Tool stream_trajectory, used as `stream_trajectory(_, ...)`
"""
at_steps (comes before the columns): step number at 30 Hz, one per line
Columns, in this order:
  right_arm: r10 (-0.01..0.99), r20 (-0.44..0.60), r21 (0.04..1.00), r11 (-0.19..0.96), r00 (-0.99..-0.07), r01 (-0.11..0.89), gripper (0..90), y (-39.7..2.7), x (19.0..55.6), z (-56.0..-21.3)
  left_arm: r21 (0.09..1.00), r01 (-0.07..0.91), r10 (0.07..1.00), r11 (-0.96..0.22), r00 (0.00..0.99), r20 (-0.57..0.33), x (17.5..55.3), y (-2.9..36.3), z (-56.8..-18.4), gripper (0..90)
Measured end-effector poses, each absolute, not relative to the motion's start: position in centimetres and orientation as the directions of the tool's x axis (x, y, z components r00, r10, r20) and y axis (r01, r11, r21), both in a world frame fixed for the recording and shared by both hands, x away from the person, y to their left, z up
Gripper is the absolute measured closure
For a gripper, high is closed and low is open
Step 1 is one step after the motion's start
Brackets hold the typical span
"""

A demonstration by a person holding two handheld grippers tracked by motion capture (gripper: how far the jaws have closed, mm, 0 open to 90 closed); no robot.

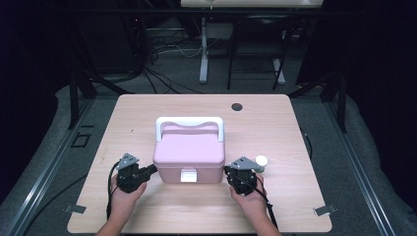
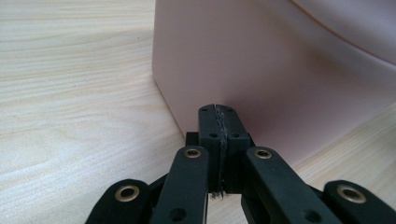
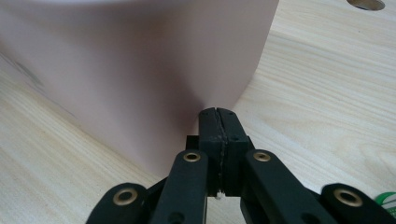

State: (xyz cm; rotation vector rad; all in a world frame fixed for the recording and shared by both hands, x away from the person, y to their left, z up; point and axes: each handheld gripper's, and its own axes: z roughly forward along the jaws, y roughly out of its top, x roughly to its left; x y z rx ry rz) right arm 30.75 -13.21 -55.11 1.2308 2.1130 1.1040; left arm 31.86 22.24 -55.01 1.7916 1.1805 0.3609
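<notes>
1. The pink box (image 1: 190,153) is sitting near the middle of the wooden table (image 1: 275,206), a little toward the near edge, with its lid down and its white handle (image 1: 190,123) arching over the far part of the lid.
2. A white latch (image 1: 187,175) is showing on the near face of the box, facing the person.
3. The left gripper (image 1: 150,170) is lying low at the near left corner of the box, its jaws pressed tight together with nothing between them; in the left gripper view (image 2: 218,112) the tips are pointing at the pink side wall, touching it or just short of it.
4. The right gripper (image 1: 227,169) is waiting at the near right corner of the box, its jaws likewise clenched on nothing; in the right gripper view (image 3: 218,113) the tips are meeting the pink wall close to the box's rounded corner.
5. The person's hands are wrapping each gripper from the near side, forearms coming in over the near edge.
6. A small white round object (image 1: 261,161) is lying on the table just right of the right gripper, and a dark round hole (image 1: 237,106) is sitting in the far right part of the tabletop, well apart from the box.
</notes>
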Motion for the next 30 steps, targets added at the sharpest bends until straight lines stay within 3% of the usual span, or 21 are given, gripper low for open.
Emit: stream_trajectory(30, 0.853, 0.002, 0.800, 0.312, -0.522, 0.512, 90.0, -13.6, 29.4, -54.8, 0.812, 0.569, 0.820, -0.131, 0.523, -0.234, 30.5, 22.2, -54.9, 90.0)
